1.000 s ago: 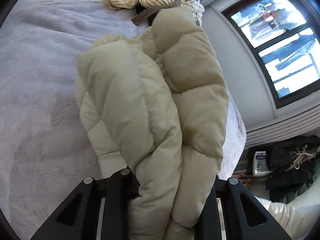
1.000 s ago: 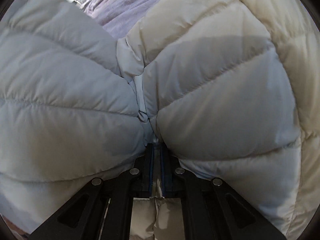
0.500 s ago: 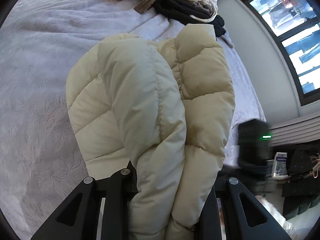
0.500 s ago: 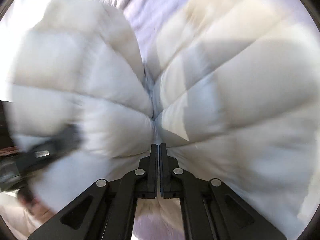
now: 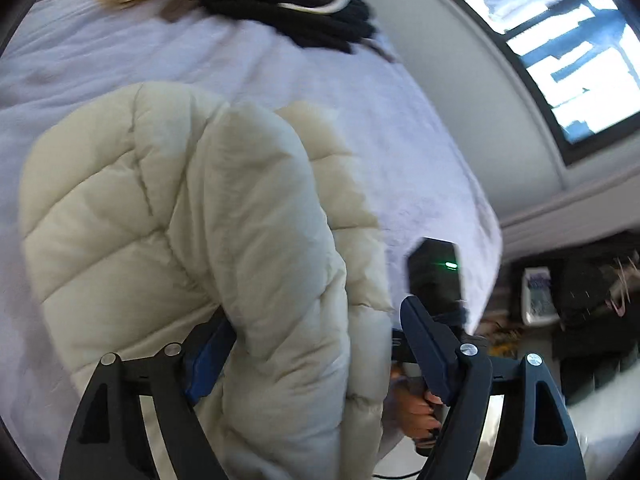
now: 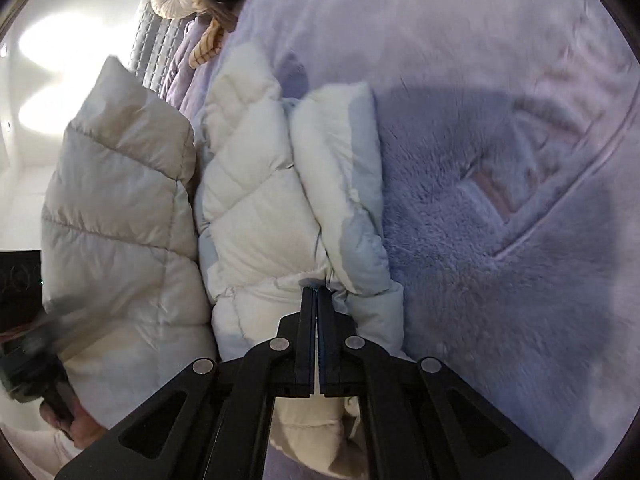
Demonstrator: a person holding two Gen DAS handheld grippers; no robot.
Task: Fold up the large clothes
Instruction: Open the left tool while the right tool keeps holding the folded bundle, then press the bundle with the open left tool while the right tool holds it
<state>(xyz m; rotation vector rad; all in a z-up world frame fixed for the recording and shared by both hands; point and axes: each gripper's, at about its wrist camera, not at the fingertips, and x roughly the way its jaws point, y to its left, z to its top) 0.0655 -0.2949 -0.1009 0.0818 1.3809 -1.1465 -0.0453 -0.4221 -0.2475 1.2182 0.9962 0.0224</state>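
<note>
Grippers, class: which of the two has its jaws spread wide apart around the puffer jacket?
The left gripper, jaws wide around the cream puffer jacket; the right gripper pinches it shut.

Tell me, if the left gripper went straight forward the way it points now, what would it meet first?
Most likely the cream puffer jacket. The left gripper is open, and the jacket's bulk already lies between its fingers and fills the view ahead. Beyond it lies the lavender bedspread; depth there is unclear.
</note>
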